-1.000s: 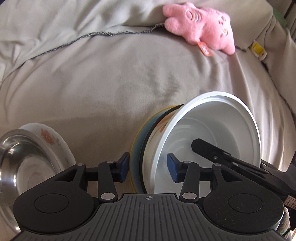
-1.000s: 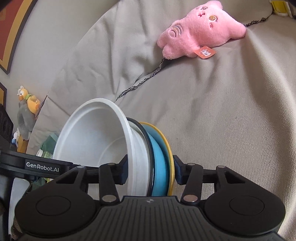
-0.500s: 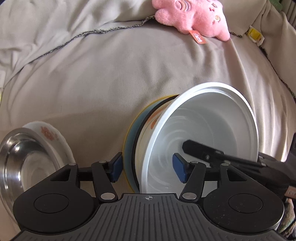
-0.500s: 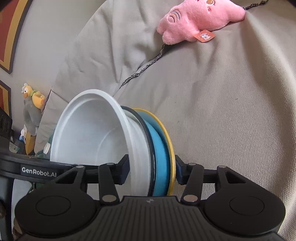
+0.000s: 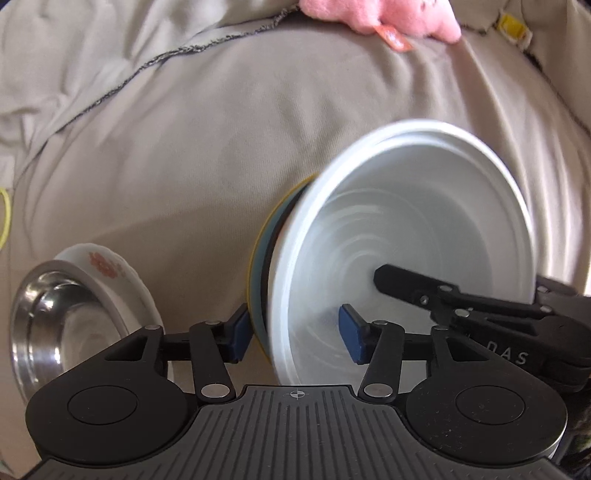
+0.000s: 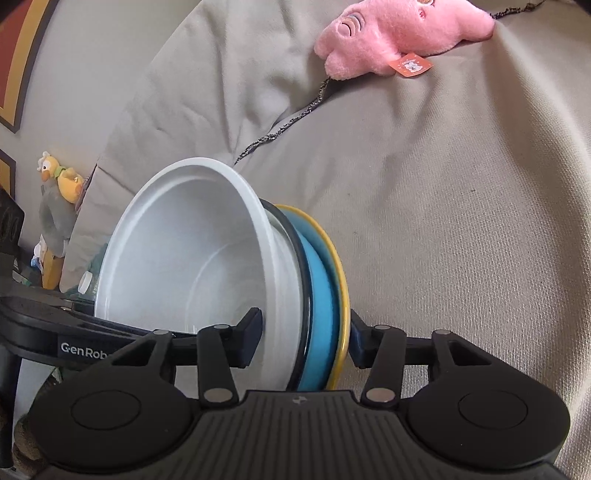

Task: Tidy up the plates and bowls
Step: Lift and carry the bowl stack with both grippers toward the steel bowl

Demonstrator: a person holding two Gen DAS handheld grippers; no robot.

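Plain white round plastic bowl [image 6: 192, 251], uniform white inside and on the rim. Behind it, a white bowl with a thin black rim [image 6: 295, 254]; then a sky-blue plate [image 6: 321, 280]; outermost, a plate edged in mustard yellow [image 6: 341, 273]. Shiny silver steel bowl [image 5: 55, 325], mirror-grey inside. Beneath it, a white ceramic dish with a faded orange-pink floral print [image 5: 107, 266]. Beige-grey cloth cover [image 5: 221, 129], plain, hemmed with speckled black-and-grey stitching. Pink plush toy [image 6: 399, 33], bearing an orange tag with a white motif. Yellow-and-grey stuffed bird [image 6: 55, 195] with an orange beak. Black grippers; blue pads [image 5: 238, 336] on the left one.
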